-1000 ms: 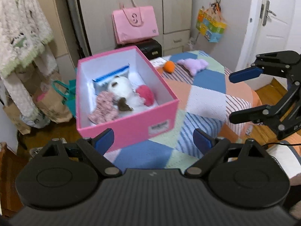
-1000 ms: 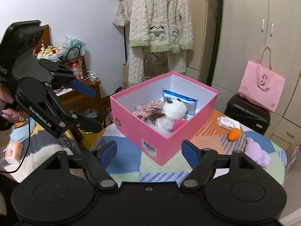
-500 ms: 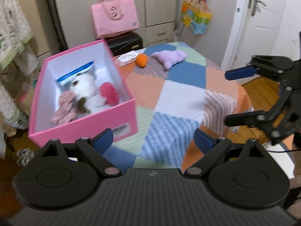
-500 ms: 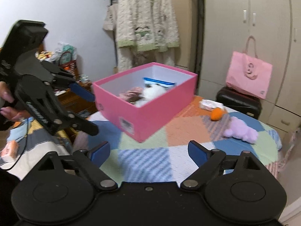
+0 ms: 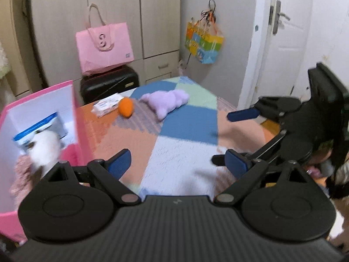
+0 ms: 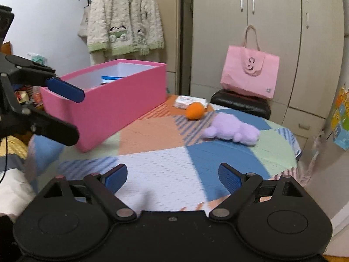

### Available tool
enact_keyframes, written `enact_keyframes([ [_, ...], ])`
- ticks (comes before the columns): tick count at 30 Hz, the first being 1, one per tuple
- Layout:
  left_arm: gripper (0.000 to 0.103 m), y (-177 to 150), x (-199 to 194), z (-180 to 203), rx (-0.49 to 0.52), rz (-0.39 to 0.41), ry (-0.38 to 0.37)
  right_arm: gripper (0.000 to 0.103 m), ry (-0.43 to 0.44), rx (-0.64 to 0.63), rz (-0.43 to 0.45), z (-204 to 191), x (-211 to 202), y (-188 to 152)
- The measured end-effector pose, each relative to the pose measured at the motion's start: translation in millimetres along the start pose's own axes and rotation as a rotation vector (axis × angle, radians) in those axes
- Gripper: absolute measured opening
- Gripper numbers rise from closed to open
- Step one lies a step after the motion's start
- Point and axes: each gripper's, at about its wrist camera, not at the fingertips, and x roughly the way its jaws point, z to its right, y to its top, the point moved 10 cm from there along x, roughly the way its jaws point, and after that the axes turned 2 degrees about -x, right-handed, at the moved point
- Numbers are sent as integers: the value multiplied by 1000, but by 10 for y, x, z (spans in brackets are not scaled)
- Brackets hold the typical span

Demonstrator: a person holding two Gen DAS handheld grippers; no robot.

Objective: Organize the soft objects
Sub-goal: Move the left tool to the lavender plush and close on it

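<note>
Because the purple plush toy (image 6: 232,131) looks soft and light, it should squash easily; its fat middle seems the best place to hold. It lies on the patchwork worktop (image 6: 165,170) beside the orange ball (image 6: 195,111), away from the pink box (image 6: 122,102). Both the left gripper (image 5: 177,163) and the right gripper (image 6: 173,175) have their jaws wide apart and empty. The box wall hides most toys inside, and the left view is blurry.

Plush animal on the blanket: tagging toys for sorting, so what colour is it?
Pale lilac plush animal, clearest in the right wrist view.

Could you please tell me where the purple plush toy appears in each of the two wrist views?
Left wrist: purple plush toy upper centre, right of the orange ball.
Right wrist: purple plush toy right of centre, below-right of the ball.
Shared landmark: pink bag.
</note>
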Motion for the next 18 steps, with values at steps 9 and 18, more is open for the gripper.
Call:
enact_keyframes([
  [9, 93, 222, 729, -126, -101, 41, -1, 93, 29, 98, 114, 463, 245, 77],
  [18, 93, 337, 1352, -428, -157, 10, 103, 93, 50, 8, -92, 761, 748, -24],
])
